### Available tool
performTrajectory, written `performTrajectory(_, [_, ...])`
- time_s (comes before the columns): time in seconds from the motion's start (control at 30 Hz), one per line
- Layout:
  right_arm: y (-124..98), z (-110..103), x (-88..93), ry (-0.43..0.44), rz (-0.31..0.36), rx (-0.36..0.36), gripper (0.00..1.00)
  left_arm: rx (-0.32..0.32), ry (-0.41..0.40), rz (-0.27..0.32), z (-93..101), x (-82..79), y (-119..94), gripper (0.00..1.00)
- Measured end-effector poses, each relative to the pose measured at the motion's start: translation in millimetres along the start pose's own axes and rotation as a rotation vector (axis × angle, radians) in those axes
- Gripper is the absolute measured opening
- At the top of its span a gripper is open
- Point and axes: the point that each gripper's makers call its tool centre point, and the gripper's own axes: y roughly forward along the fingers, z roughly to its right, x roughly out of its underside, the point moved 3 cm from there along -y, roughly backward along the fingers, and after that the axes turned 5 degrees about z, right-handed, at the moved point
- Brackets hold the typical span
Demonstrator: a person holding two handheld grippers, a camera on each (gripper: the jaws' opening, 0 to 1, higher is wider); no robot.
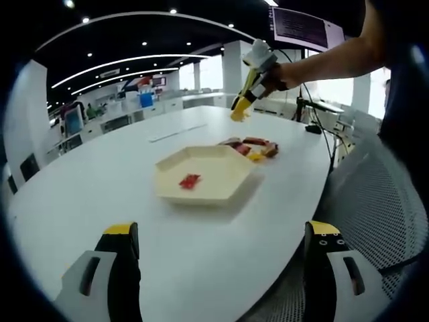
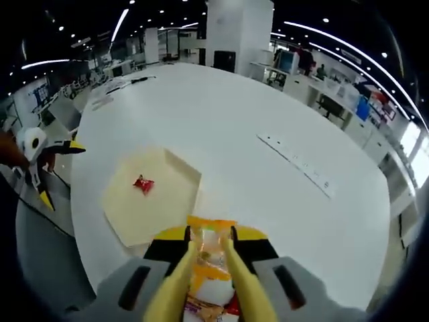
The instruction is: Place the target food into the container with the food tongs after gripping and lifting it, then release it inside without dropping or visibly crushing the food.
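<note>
Over table [image 2: 268,107]: right gripper [image 2: 211,265] clamps tongs [image 2: 209,275] holding snack [image 2: 211,251].
Left gripper [image 1: 221,251]: jaws spread, idle.
Tray [image 2: 134,208]: one red sweet [image 2: 143,184].
Risk: squeeze crushes snack; slack grip drops it short.

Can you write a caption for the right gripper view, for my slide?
Yellow tongs in the right gripper hold a snack packet above a white table, near a hexagonal tray holding one red piece.

Cream hexagonal tray [image 1: 204,176] flat on white table, 1 small red wrapped snack [image 1: 189,181] inside. Pile of red/orange snack packets [image 1: 253,147] on table just beyond tray's far right edge. Yellow food tongs [image 2: 209,282] clamp an orange-white packet [image 2: 209,258], held above table near tray.
</note>
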Motion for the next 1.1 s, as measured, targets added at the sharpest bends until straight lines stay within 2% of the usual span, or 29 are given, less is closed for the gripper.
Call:
performTrajectory(0.4, [15, -28, -34.6, -0.052, 0.039, -0.065, 0.23, -0.020, 0.000, 0.006, -3.3, -0.6, -1, 1.00])
performTrajectory(0.63, [24, -40, -47.6, -0.075, 0.048, -0.095, 0.23, -0.022, -0.002, 0.004, -3.3, -1.1, -1, 1.00])
performTrajectory(1.1, [39, -80, -74.0, -0.139, 0.072, -0.169, 0.23, -0.027, -0.001, 0.001, -4.4, -0.8, -1, 1.00])
